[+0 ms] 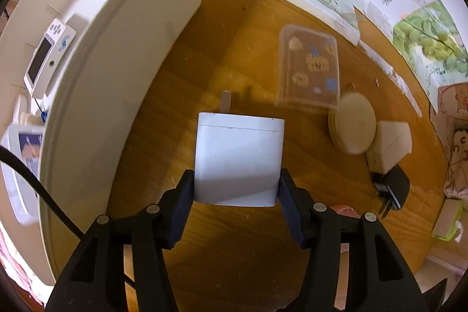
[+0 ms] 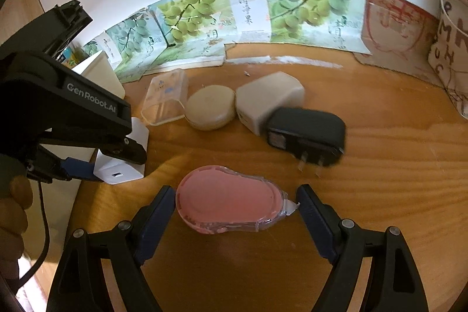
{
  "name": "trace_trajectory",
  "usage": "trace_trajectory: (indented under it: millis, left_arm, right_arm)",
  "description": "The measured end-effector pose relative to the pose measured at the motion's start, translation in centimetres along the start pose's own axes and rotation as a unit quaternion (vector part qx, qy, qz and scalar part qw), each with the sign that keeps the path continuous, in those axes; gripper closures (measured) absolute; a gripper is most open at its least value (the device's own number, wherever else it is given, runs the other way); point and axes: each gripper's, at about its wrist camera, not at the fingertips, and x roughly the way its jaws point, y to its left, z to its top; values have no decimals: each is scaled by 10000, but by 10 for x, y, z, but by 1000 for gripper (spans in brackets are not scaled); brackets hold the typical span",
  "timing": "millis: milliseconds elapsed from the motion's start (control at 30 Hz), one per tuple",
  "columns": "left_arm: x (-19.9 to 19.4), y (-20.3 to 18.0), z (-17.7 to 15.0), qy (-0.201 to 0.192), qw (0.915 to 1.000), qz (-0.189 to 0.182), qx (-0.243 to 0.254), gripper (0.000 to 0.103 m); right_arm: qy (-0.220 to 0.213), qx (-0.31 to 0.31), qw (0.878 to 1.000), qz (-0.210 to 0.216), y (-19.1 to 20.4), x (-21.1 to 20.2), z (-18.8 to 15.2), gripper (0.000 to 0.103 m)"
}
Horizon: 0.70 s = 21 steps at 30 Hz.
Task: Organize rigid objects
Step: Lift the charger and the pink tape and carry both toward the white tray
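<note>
While the wooden table (image 2: 380, 165) fills most of what I can see, a big white storage bin (image 1: 122, 54) stands along its left side, with a white handheld device (image 1: 46, 57) lying inside among other small things. Flattened fruit cartons (image 2: 307, 10) printed with green grapes lean along the far edge.

Out in the middle of the table a loose row of things lies close together: a clear plastic lid (image 2: 166, 101), touching a round cream case (image 2: 210, 107), then a beige charger (image 2: 269, 101), with a black plug adapter (image 2: 307, 133) resting against it, prongs toward me.

The left tongs (image 1: 235, 189) point down, clenched on a white charger (image 1: 238, 160), which is held above the table just beside the bin, its one visible metal prong facing away.

Nearer, a pink correction-tape dispenser (image 2: 228, 203) sits between the right tongs (image 2: 235, 209). The left pad is against its rounded end and the right pad meets its clear tip, so they seem to grasp it.
</note>
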Motion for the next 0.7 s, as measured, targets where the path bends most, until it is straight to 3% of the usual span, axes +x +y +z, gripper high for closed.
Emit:
trace_trajectory:
  millis: [333, 700]
  left_arm:
    - [3, -15, -47, 106, 9998, 28, 175, 43]
    - [2, -20, -96, 127, 9991, 60, 411, 44]
  right_arm:
    - [192, 312, 9992, 133, -30, -21, -14, 18]
    - [28, 557, 9984, 73, -55, -44, -23, 18]
